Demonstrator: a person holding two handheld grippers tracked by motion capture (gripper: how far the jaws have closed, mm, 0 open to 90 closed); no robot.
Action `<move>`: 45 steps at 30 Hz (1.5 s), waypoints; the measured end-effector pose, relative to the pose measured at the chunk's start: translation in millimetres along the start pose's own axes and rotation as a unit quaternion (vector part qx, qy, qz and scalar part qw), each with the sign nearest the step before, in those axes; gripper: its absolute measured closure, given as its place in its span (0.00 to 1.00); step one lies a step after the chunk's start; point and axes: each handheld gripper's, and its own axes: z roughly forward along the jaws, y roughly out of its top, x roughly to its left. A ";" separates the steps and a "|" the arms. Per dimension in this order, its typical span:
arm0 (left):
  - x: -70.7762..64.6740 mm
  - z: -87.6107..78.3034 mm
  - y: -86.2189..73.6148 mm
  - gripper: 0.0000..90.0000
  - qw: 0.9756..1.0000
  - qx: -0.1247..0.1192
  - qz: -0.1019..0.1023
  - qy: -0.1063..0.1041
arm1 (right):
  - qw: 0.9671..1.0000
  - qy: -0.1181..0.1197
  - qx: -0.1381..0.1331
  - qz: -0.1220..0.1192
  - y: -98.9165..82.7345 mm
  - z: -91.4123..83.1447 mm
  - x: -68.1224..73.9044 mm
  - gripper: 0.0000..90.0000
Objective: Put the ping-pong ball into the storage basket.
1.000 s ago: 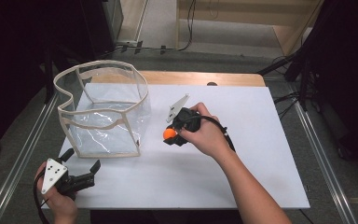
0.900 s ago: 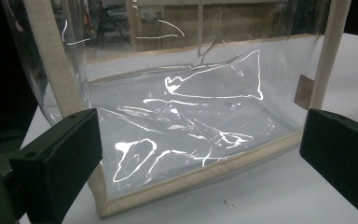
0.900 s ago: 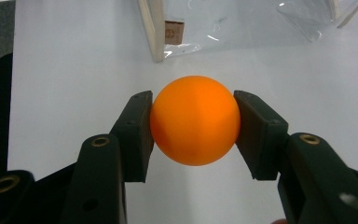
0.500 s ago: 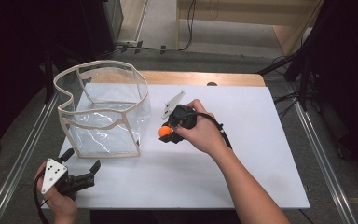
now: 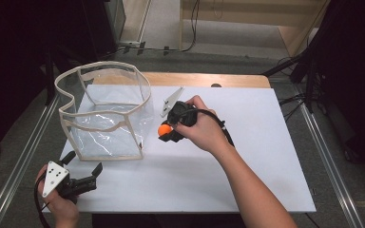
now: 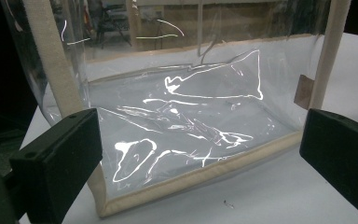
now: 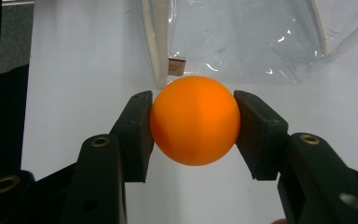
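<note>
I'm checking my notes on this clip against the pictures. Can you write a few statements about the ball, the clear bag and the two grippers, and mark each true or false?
1. The right gripper is clamped on an orange ball. True.
2. The ball lies inside the clear bag. False: it is outside the bag, held between the right gripper's jaws beside the bag's right wall.
3. The left gripper has its jaws apart with nothing between them. True.
4. The left gripper grips the bag's beige trim. False: it sits in front of the bag, near its lower left corner, without touching it.
5. The bag stands open-topped on the white tabletop. True.
</note>
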 end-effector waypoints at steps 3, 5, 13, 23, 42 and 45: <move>0.0 0.0 0.0 0.00 1.000 0.000 0.000 0.000 | 1.000 0.001 0.000 -0.001 1.7 -1.4 -0.3 0.54; 0.0 0.1 0.0 0.00 1.000 0.000 0.000 0.000 | 1.000 0.002 -0.001 0.000 3.8 -2.1 -0.1 0.54; 0.1 0.2 0.1 0.00 1.000 0.000 0.001 0.000 | 1.000 0.004 0.004 -0.009 11.6 -6.5 -1.3 0.54; 0.3 0.2 0.1 0.00 1.000 0.001 0.000 -0.001 | 1.000 0.006 0.002 -0.011 18.1 -11.7 -1.9 0.54; 0.2 0.2 0.1 0.00 1.000 0.001 0.000 -0.001 | 1.000 0.008 -0.004 -0.013 30.8 -25.0 -4.9 0.54; 0.3 0.1 0.2 0.00 1.000 0.001 0.001 -0.001 | 1.000 0.008 -0.004 -0.014 32.6 -27.2 -6.0 0.54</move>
